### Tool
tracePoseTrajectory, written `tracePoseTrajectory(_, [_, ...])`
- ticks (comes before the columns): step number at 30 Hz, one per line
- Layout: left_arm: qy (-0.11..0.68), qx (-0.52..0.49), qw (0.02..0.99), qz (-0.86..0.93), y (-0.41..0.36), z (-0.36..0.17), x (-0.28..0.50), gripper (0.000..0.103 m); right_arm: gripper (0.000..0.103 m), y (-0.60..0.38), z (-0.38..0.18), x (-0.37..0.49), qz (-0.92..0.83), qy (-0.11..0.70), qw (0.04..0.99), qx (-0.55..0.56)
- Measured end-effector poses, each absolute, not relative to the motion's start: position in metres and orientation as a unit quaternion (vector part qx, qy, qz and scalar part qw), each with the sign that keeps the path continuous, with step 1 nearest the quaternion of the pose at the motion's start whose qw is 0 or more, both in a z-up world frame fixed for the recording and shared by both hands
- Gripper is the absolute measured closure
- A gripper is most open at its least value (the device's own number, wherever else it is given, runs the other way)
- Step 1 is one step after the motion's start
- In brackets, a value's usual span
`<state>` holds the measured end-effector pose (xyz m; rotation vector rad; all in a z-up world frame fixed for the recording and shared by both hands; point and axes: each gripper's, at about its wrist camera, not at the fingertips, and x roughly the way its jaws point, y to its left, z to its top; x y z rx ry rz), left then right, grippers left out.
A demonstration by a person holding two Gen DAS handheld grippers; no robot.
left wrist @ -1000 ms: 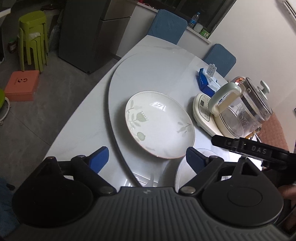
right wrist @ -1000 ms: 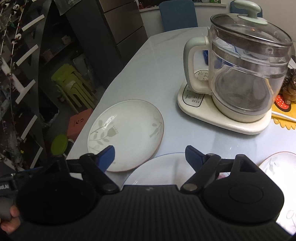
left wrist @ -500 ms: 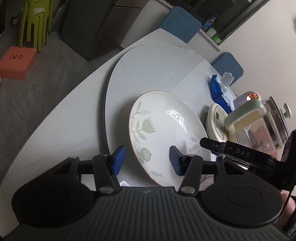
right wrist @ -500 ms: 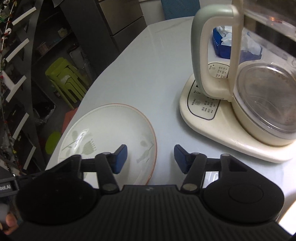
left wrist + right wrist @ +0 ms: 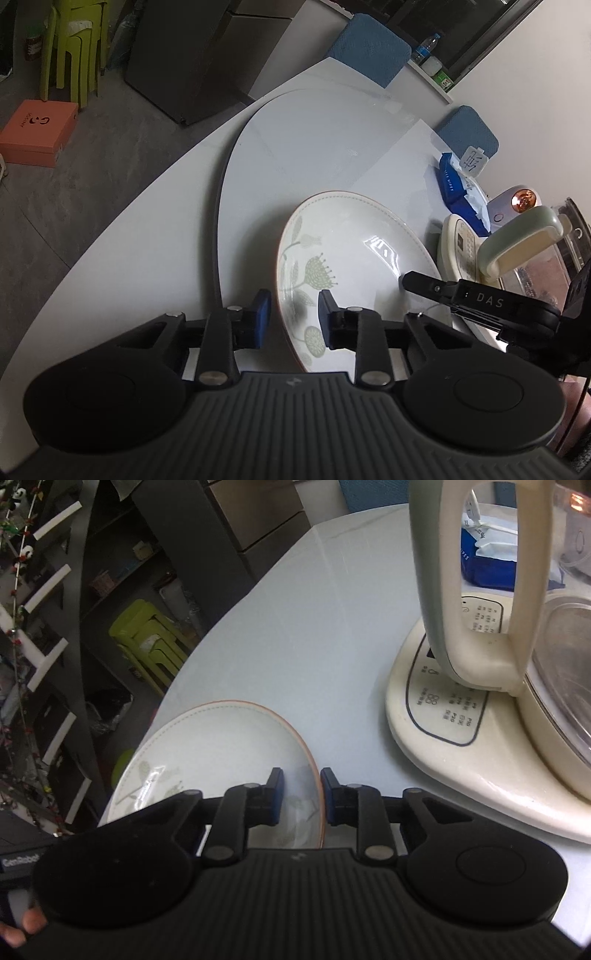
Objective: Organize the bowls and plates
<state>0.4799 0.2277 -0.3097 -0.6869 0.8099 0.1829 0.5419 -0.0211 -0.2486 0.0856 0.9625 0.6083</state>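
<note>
White leaf-patterned ceramic plate (image 5: 354,266): opposite rims sit between left tongs (image 5: 294,319) and right tongs (image 5: 301,795); both narrowed, neither visibly pinching yet.

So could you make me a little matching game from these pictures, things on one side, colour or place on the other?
Things:
1. plate
2. kettle handle
3. wipes pack
4. stools

Descriptions:
A. lime green, on the floor
B. white with leaf pattern, its rim between each hand-held gripper's fingers
C. blue, behind the kettle base
D. cream, arched loop

Pairs: 1-B, 2-D, 3-C, 4-A
</note>
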Motion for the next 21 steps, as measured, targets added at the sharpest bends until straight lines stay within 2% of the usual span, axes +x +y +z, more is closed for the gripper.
tracePoseTrajectory(10, [0.404,-0.288,0.864,0.081,0.225,-0.305,0.487,0.071,0.079,-0.036,-0.257,0.562,0.328,0.475,0.808,0.114])
tracePoseTrajectory(21, [0.401,-0.285,0.869,0.058,0.230,-0.275,0.475,0.071,0.079,-0.042,-0.237,0.550,0.350,0.465,0.805,0.115])
